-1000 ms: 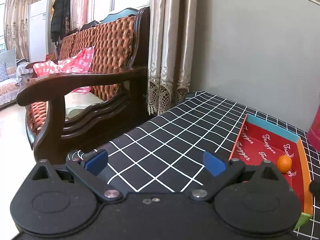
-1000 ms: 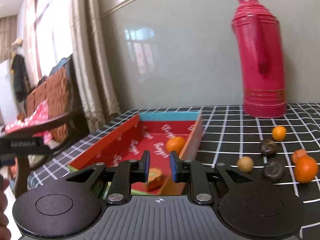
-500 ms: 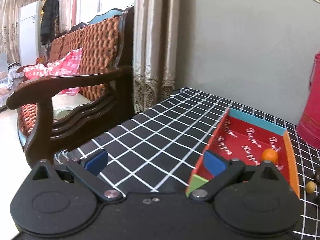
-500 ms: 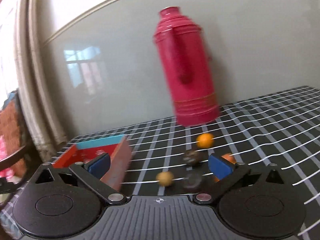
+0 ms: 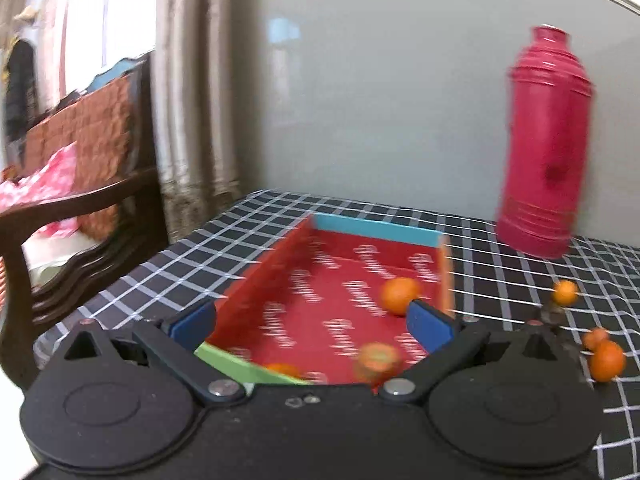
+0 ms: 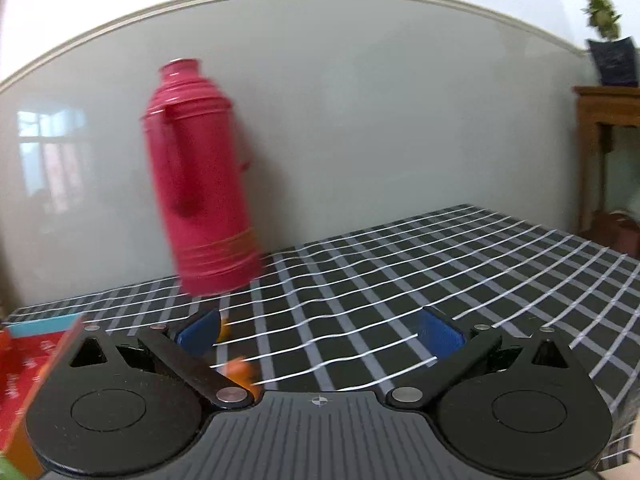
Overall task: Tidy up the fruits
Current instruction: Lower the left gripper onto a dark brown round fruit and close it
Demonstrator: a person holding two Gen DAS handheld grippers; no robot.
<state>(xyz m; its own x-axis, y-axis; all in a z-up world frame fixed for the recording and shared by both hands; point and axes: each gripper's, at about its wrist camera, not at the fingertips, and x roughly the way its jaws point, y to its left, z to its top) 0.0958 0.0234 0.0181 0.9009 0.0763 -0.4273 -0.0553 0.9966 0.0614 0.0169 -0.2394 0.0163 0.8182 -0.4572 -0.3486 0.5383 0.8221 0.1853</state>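
A red cardboard tray (image 5: 280,280) with a blue far wall lies on the checked table. Inside it are an orange (image 5: 398,296), a cut orange piece (image 5: 378,359) and another orange bit (image 5: 282,369) by the green near wall. My left gripper (image 5: 312,322) hangs open over the tray's near end, holding nothing. Loose oranges (image 5: 565,292) (image 5: 607,360) lie on the cloth to the right. My right gripper (image 6: 320,330) is wide open above the cloth with nothing gripped; an orange fruit (image 6: 240,372) shows blurred just behind its left finger. The tray's corner (image 6: 24,356) is at the far left.
A tall red thermos (image 5: 546,144) (image 6: 200,176) stands at the back by the grey wall. A wooden sofa (image 5: 80,184) and curtains (image 5: 188,100) are left of the table. A wooden stand (image 6: 604,140) with a plant is at the right. The checked cloth (image 6: 440,272) stretches right.
The right gripper opened wide and swung right, away from the tray, leaving a cut orange piece there. The left gripper swung right until the tray sat between its open fingers.
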